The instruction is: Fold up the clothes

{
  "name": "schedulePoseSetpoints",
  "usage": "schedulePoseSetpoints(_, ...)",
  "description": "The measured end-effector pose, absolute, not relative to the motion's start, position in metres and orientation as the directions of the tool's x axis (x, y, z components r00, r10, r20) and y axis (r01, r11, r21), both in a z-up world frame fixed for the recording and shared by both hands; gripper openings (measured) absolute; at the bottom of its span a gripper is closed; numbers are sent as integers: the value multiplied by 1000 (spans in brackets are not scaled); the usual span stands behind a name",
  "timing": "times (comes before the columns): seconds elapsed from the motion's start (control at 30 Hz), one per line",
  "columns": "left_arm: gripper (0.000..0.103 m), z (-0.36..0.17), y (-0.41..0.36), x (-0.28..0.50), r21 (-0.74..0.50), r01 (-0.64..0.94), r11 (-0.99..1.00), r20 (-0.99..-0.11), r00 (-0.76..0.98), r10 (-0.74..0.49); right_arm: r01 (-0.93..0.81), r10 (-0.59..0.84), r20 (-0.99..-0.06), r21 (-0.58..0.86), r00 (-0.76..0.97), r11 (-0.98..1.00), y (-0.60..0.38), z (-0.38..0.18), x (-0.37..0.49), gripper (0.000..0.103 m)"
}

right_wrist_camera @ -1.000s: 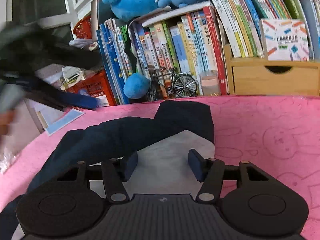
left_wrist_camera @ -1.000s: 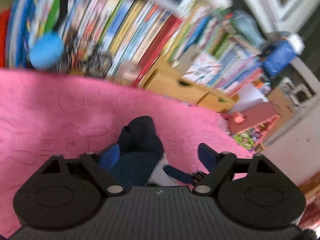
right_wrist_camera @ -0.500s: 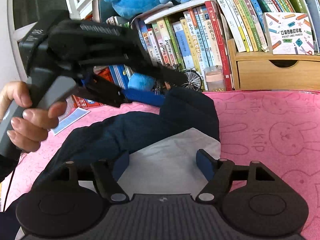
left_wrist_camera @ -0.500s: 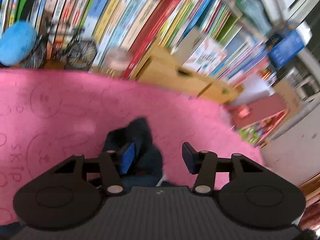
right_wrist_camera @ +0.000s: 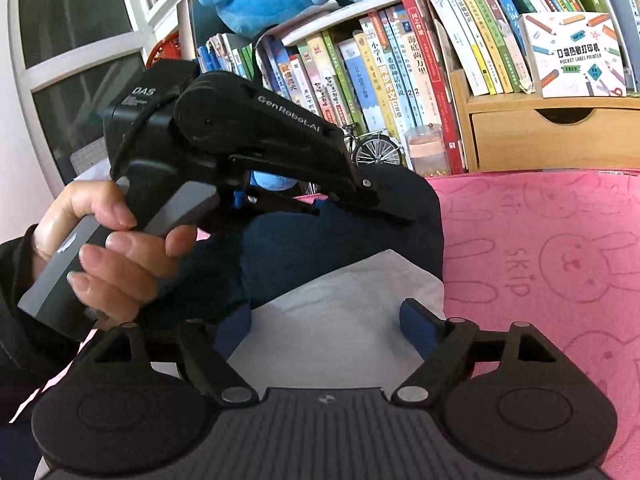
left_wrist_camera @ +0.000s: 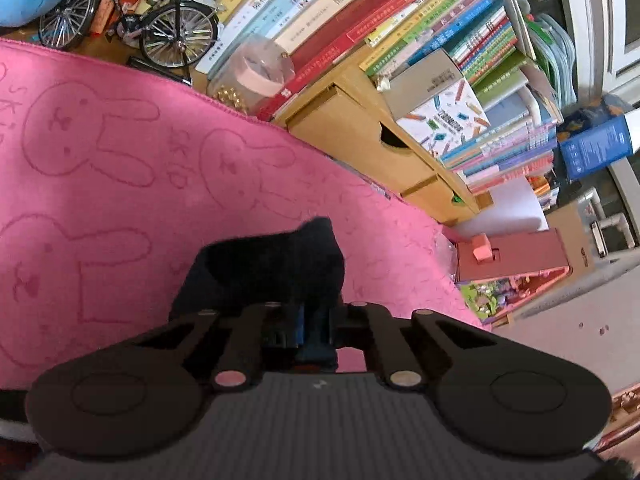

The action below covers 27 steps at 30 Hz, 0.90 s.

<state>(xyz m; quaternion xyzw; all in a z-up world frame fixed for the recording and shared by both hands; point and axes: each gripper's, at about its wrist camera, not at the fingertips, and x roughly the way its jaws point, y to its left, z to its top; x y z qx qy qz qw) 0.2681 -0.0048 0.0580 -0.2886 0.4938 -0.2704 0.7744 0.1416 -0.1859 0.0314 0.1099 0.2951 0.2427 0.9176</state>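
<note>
Fuzzy pink terry blanket (left_wrist_camera: 120,184), matt navy cloth garment (right_wrist_camera: 340,236), pale wooden drawer box (right_wrist_camera: 560,140), glossy book spines (right_wrist_camera: 400,72)

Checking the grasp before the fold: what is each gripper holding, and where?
Left gripper pinches the dark navy garment at its far corner; right gripper holds nothing.

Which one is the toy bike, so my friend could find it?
Look along the books behind the pink towel. At their foot, just past the towel's far edge, stands the bike, next to a clear jar. It is the only thing there with two spoked wheels.
</note>
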Motion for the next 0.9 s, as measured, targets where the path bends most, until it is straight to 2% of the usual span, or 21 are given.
schedulePoseSetpoints(0.37, 6, 46, 5, 304, -726, 51, 686, -618, 390, -683, -375, 491, -507, 319, 709, 870, -181, 31, 142, 86)
schedulePoseSetpoints(0.53, 2, 70, 28, 308, -670, 25, 742, -609, 552, -569, -375, 497, -511, 328, 702, 867, -182, 30, 143, 89)
schedulePoseSetpoints(0.63, 11, 87, 34, 299, -628, 129, 768, -612, 528, -589, -376, 499, -511, 330, 700, 866, -183, 30, 143, 89)
schedulePoseSetpoints(0.7, 31, 90, 31, 289, -521, 201, 830, -673, 502, -544, -376, 498, -511, 328, 701, 867, -182, 30, 142, 89)
schedulePoseSetpoints(0.77, 35, 87, 30, 280, -443, 255, 859, -722, 466, -511, -377, 498, -511, 328, 701, 866, -182, 30, 142, 90)
schedulePoseSetpoints(0.9, 49, 67, 28, 269, -406, 324, 855, -777, 370, -509, -377, 498, -511, 326, 701, 867, -182, 30, 142, 91)
